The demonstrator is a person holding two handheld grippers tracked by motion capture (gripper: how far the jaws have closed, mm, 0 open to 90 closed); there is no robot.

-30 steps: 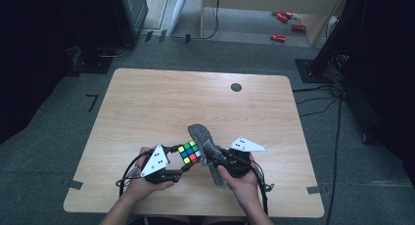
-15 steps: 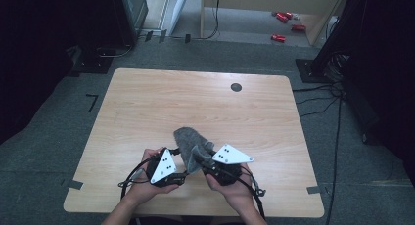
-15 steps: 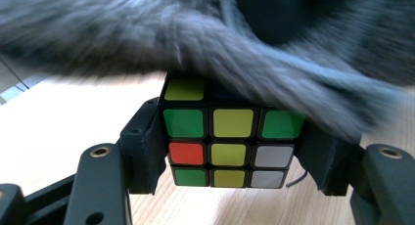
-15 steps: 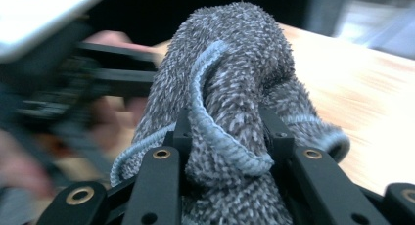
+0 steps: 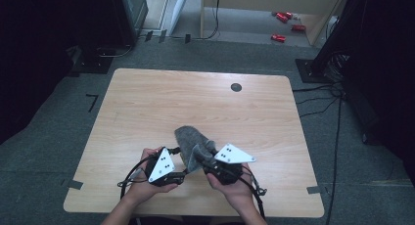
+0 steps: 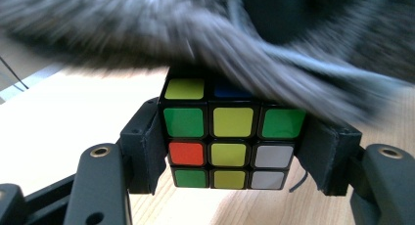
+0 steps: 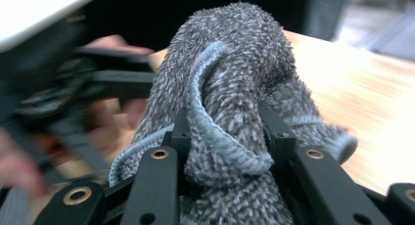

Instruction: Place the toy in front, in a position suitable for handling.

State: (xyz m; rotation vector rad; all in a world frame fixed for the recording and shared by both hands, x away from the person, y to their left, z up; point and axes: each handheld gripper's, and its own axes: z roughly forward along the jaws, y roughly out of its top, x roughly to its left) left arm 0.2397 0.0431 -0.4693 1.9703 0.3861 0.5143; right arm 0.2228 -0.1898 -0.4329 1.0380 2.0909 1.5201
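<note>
Looking down from the high view, the left tool (image 5: 182, 175) and the right tool (image 5: 203, 162) sit close together near the front edge of the worktop (image 5: 147, 107), each gripped from below by a hand, the forearms entering from the bottom. A grey cloth (image 5: 192, 143) bunches up between and just beyond them, covering the spot where the two tools meet.

From the left gripper view, a puzzle cube (image 6: 230, 134) sits squarely between the two black jaws, which press on its left and right sides, so this tool is clamped on the cube. The cloth (image 6: 235, 29), blurred, lies over the cube's top.

From the right gripper view, the cloth (image 7: 230, 102) is bunched upright between the jaws, which are narrowed onto it. Beyond it, blurred, are the other hand (image 7: 110, 107) and its tool.
</note>
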